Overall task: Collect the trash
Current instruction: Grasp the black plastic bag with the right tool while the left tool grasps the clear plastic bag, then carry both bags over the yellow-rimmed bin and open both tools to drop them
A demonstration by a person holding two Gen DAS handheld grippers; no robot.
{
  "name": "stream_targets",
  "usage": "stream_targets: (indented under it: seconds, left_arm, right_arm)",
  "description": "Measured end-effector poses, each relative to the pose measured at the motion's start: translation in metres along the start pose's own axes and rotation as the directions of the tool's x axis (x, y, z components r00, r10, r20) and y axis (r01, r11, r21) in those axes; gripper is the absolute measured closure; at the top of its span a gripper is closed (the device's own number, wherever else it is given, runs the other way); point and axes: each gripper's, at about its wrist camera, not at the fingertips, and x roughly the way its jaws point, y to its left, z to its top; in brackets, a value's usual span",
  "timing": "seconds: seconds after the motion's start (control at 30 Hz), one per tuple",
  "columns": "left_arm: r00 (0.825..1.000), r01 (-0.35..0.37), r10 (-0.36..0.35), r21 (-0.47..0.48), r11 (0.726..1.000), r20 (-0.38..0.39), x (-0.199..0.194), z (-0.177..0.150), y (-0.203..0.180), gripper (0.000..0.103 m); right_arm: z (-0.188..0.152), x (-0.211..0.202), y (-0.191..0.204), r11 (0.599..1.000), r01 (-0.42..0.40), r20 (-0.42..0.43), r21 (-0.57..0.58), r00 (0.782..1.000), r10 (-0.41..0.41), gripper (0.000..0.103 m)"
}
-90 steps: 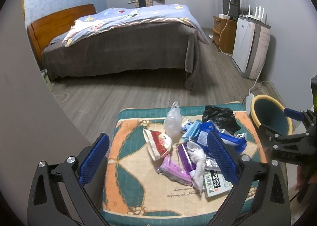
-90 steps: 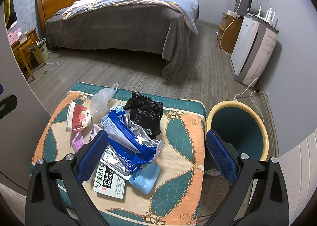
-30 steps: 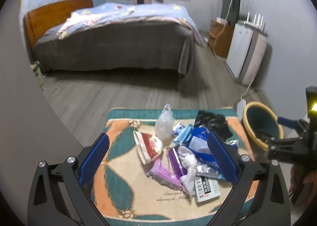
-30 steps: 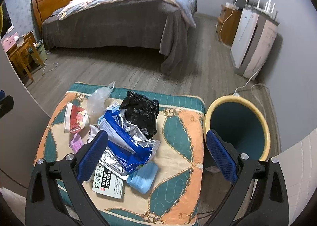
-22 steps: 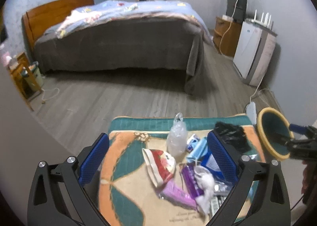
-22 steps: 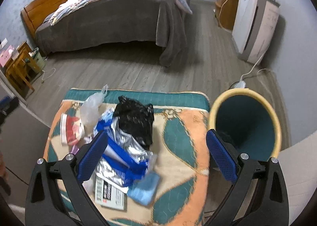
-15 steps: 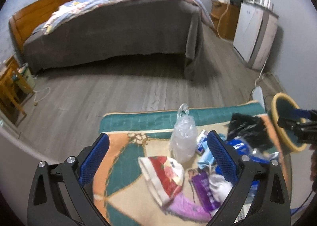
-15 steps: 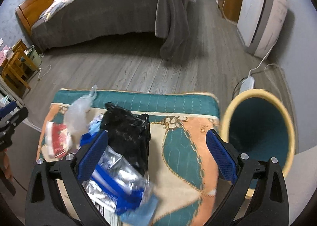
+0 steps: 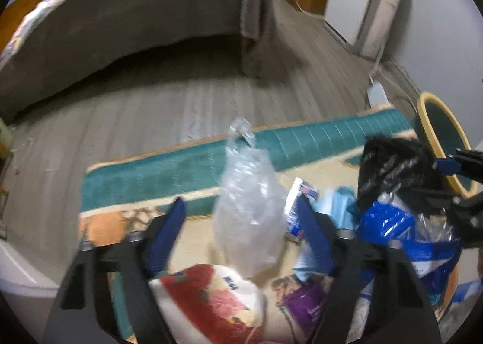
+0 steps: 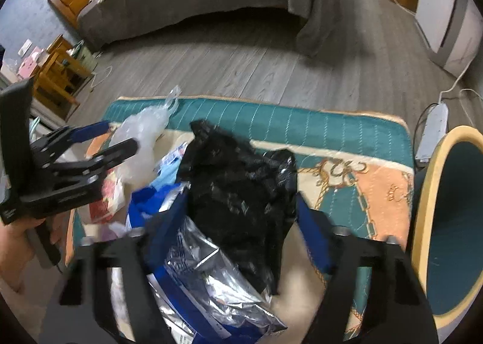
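Trash heaped on patterned mat (image 10: 347, 138) over wood floor, yellow-rimmed bin (image 10: 428, 193) just off mat's right edge.

Left gripper (image 9: 241, 220) over pile, jaws closing, clear plastic bag (image 9: 247, 217) between them, pads not yet pressing.

Right gripper (image 10: 241, 211) jaws closing around black plastic bag (image 10: 241, 187); pads beside it, contact hard to tell.

Blue-and-silver wrapper (image 10: 205, 277) lies under black bag, red-and-white packet (image 9: 211, 298) near left gripper.

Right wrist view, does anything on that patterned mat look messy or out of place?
Yes. Loose trash is heaped on the patterned mat: a crumpled black bag, a torn blue and silver wrapper and a clear plastic bag, while the bin stands right beside it.
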Motion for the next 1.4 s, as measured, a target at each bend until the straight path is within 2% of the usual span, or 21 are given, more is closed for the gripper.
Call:
stream_targets:
  seconds: [0.1,0.2,0.3,0.43,0.53,0.73,0.87,1.07,1.4]
  left_arm:
    - [1.000,-0.004,0.005,0.053,0.999,-0.028,0.002,-0.007,-0.010,0.063]
    - [1.000,-0.019,0.020,0.096,0.995,-0.011,-0.010,-0.014,-0.015,0.077]
    - [0.999,-0.035,0.033,0.104,0.994,0.020,-0.030,-0.018,-0.015,0.081]
    - [0.994,-0.072,0.063,0.107,0.992,0.089,-0.069,-0.019,-0.015,0.082]
    - [0.990,-0.065,0.052,0.099,0.993,0.129,-0.094,-0.017,-0.018,0.083]
    - [0.977,-0.034,0.012,0.096,0.995,0.212,-0.133,-0.007,-0.046,0.083]
    - [0.967,-0.008,-0.019,0.102,0.995,0.255,-0.150,-0.001,-0.070,0.083]
    - [0.961,0.032,-0.071,0.147,0.989,0.268,-0.157,0.011,-0.116,0.083]
    - [0.965,0.124,-0.173,0.241,0.963,0.198,-0.124,0.029,-0.199,0.083]
  right_arm:
    - [-0.004,-0.004,0.000,1.000,0.008,-0.002,-0.023,1.000,-0.008,0.078]
    - [-0.007,-0.013,0.000,0.999,0.007,0.003,-0.032,1.000,-0.007,0.086]
    - [-0.010,-0.028,0.004,0.998,0.026,0.029,-0.056,0.999,-0.024,0.092]
    - [-0.013,-0.059,0.013,0.992,0.068,0.095,-0.110,0.994,-0.058,0.094]
    - [-0.013,-0.083,0.020,0.987,0.085,0.141,-0.138,0.988,-0.065,0.094]
    - [-0.013,-0.123,0.011,0.989,0.067,0.211,-0.128,0.977,-0.039,0.094]
    - [-0.015,-0.144,-0.005,0.995,0.063,0.247,-0.075,0.968,-0.042,0.094]
    - [-0.015,-0.166,-0.038,0.988,0.154,0.304,0.007,0.941,-0.149,0.094]
    - [-0.022,-0.180,-0.112,0.954,0.244,0.301,0.176,0.909,-0.288,0.094]
